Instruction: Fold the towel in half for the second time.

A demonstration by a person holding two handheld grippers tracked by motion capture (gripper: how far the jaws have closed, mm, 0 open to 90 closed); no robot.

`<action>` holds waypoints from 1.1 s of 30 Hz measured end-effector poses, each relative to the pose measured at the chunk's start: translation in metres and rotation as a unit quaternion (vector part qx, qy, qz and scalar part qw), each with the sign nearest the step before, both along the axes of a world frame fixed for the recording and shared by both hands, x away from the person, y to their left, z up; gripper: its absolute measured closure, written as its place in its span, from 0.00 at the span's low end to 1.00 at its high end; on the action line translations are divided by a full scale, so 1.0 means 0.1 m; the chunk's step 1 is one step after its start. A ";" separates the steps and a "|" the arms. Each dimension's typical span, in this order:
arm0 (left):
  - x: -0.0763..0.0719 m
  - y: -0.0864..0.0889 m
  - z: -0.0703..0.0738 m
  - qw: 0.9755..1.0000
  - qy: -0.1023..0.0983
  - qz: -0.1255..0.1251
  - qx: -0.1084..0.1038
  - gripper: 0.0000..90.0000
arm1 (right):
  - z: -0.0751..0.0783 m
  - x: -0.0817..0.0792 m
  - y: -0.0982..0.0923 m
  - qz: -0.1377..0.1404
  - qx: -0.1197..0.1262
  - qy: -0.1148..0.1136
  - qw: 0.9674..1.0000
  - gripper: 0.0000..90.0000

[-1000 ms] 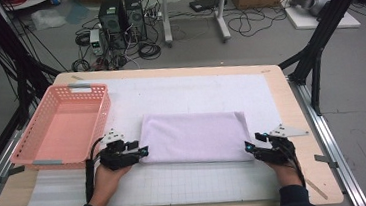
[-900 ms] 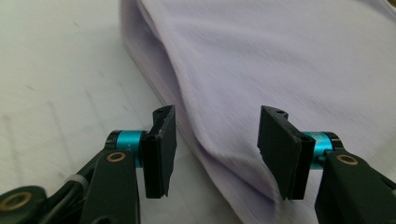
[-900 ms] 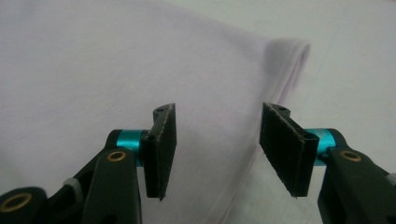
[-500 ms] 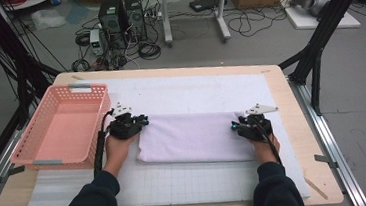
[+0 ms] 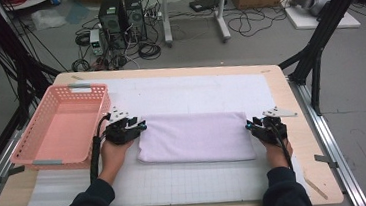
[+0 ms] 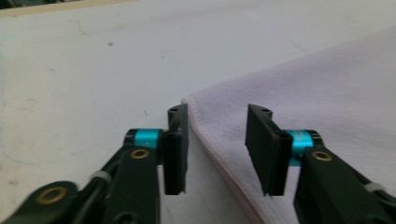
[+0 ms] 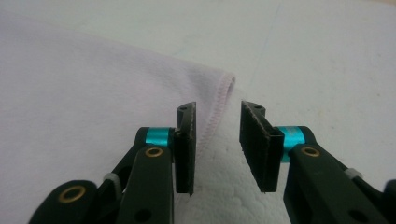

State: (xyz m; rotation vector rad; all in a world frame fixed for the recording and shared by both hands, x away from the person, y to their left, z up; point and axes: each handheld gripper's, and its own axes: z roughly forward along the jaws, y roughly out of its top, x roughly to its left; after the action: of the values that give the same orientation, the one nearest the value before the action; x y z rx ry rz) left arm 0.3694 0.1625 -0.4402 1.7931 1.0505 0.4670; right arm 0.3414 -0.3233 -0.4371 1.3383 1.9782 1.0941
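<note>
A folded pale lilac towel [image 5: 196, 137] lies flat on the white mat [image 5: 195, 89] in the middle of the table. My left gripper [image 5: 141, 127] is at the towel's left edge near its far corner. In the left gripper view the jaws of the left gripper [image 6: 218, 114] have just been opening, and the hemmed towel edge [image 6: 210, 135] runs between them untouched. My right gripper [image 5: 249, 126] is at the towel's right edge. The jaws of the right gripper [image 7: 218, 109] have just been closing, with the towel's hem [image 7: 218, 109] in the gap and daylight beside it.
A pink plastic basket [image 5: 65, 131] stands on the table's left, close behind my left hand. Bare wooden table [image 5: 300, 123] borders the mat on the right. Computers and cables lie on the floor beyond the far edge.
Both hands went from the towel's near corners up toward its far corners, then drew back a little to its side edges. The towel lies about where it was.
</note>
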 end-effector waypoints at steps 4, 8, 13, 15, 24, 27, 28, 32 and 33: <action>-0.11 0.03 0.03 1.000 -0.001 -0.025 -0.019 0.54 | 0.07 -0.21 0.04 0.059 0.029 -0.010 0.998 0.83; -0.20 0.04 0.00 0.999 0.028 -0.034 -0.003 0.59 | 0.05 -0.31 0.19 0.116 -0.001 0.009 0.993 0.84; -0.25 0.01 -0.11 0.998 0.051 -0.016 0.035 0.54 | -0.09 -0.34 0.20 0.121 -0.001 0.045 0.992 0.80; -0.27 0.01 -0.11 0.998 0.047 -0.014 0.044 0.56 | -0.09 -0.34 0.19 0.119 -0.007 0.046 0.992 0.81; -0.35 0.00 -0.10 0.997 0.039 -0.008 0.061 0.57 | -0.02 -0.39 0.14 0.088 -0.047 0.040 0.994 0.72; -0.38 0.06 -0.11 0.997 0.075 -0.022 0.018 0.57 | -0.03 -0.41 0.06 0.079 -0.018 0.039 0.996 0.60; -0.39 0.07 -0.12 0.996 0.088 -0.031 0.001 0.51 | -0.06 -0.40 0.05 0.077 -0.011 0.057 0.995 0.58; -0.43 0.02 -0.12 0.995 0.082 -0.052 0.016 0.60 | -0.12 -0.37 0.07 0.080 -0.010 0.064 0.995 0.58; -0.43 0.03 -0.12 0.994 0.084 -0.064 0.018 0.69 | -0.12 -0.36 0.07 0.083 -0.006 0.067 0.994 0.60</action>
State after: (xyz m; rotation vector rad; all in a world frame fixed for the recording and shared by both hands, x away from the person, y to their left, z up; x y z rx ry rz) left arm 0.3266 0.1651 -0.4526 1.9441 1.0400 0.2614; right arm 0.3056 -0.3164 -0.4491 1.2901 2.2226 1.0899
